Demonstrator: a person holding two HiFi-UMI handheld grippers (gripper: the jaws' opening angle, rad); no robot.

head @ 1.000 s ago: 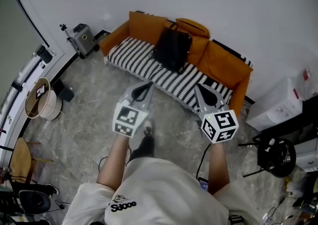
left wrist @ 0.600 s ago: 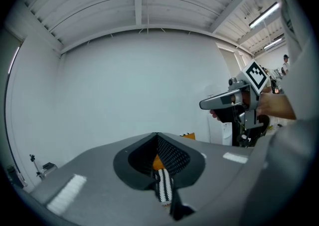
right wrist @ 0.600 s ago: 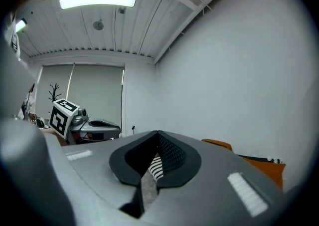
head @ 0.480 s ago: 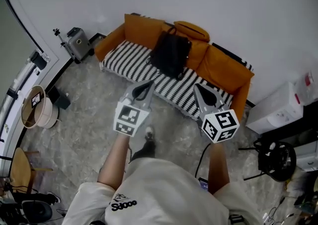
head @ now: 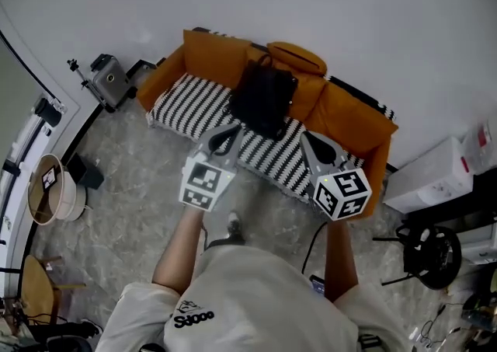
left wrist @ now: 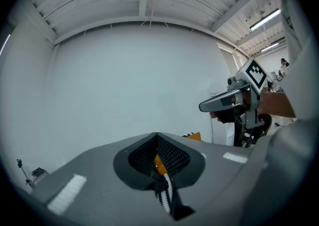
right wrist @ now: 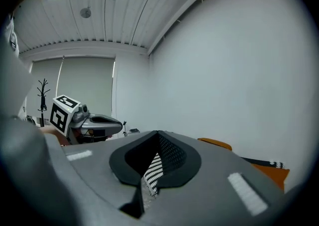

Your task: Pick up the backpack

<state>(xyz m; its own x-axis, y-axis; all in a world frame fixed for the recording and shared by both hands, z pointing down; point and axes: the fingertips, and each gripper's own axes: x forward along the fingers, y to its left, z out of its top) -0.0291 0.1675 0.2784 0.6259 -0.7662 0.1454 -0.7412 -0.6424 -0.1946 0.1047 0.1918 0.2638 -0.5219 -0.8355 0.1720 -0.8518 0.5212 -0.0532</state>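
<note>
Boxy black backpack (head: 264, 100) upright on orange sofa (head: 349, 113) with zebra-striped seat

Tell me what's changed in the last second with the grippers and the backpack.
The person has stepped toward the sofa, carrying the left gripper and right gripper closer to the backpack. Nothing was grasped. Both grippers stay shut and empty, and the backpack stays on the sofa, untouched.
</note>
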